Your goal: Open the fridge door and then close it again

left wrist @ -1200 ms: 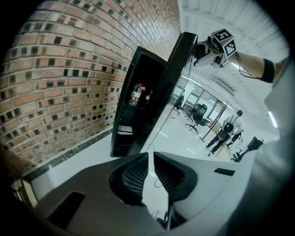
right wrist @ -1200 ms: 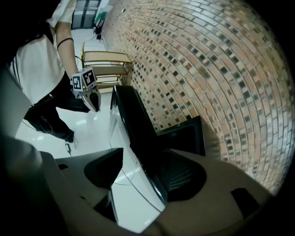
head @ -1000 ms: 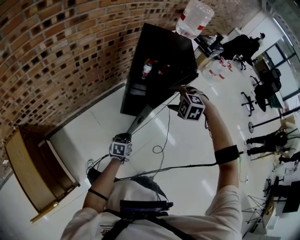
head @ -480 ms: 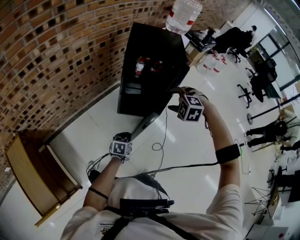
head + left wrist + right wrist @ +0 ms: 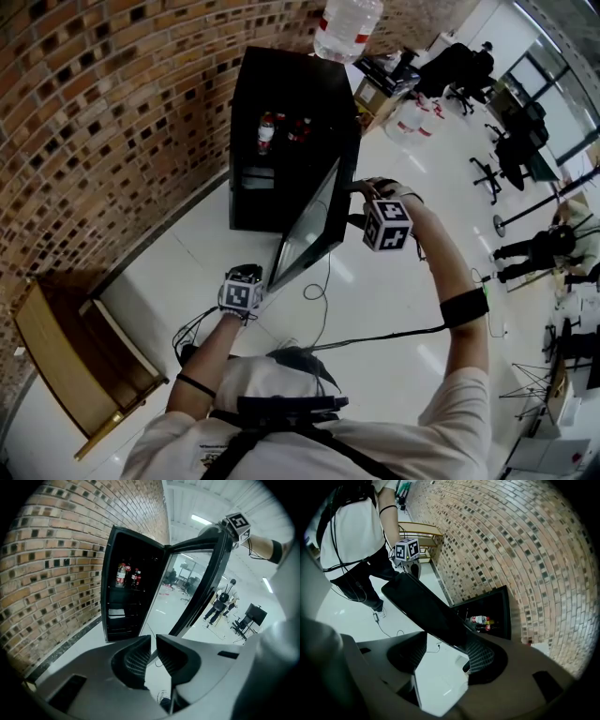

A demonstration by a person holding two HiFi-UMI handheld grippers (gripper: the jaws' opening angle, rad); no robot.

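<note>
Fridge (image 5: pixel 295 94) stands against the brick wall (image 5: pixel 112 112). Its glass door (image 5: pixel 309 227) is swung well out from the cabinet, so the shelves and bottles (image 5: pixel 279 131) are exposed. Right gripper (image 5: pixel 446 649) is at the door's top free corner. Its jaws are wide apart with the dark top edge running between them. The edge lies against one pad and the other pad is clear of it, so this is a hook on the door rather than a clamp. These jaws have just been closing a little. Left gripper (image 5: pixel 153 641) is held low near the door's bottom corner, jaws almost together with only a slim gap and nothing in them; it is aimed at the open cabinet and touches nothing. Progress, as a judgement: the opening leg is largely done, since the interior is fully exposed, and the whole closing leg is left, with the door still to be swung back flush against the cabinet. Versus a second ago in the head view: the door then showed as a thin strip, almost edge-on, and now its pane shows as a broad panel. The right gripper sits further from the fridge's front corner, which I read as the door swung further out, though the head has also turned and the fridge sits further left in view. The left gripper's place in that view is about the same.
</note>
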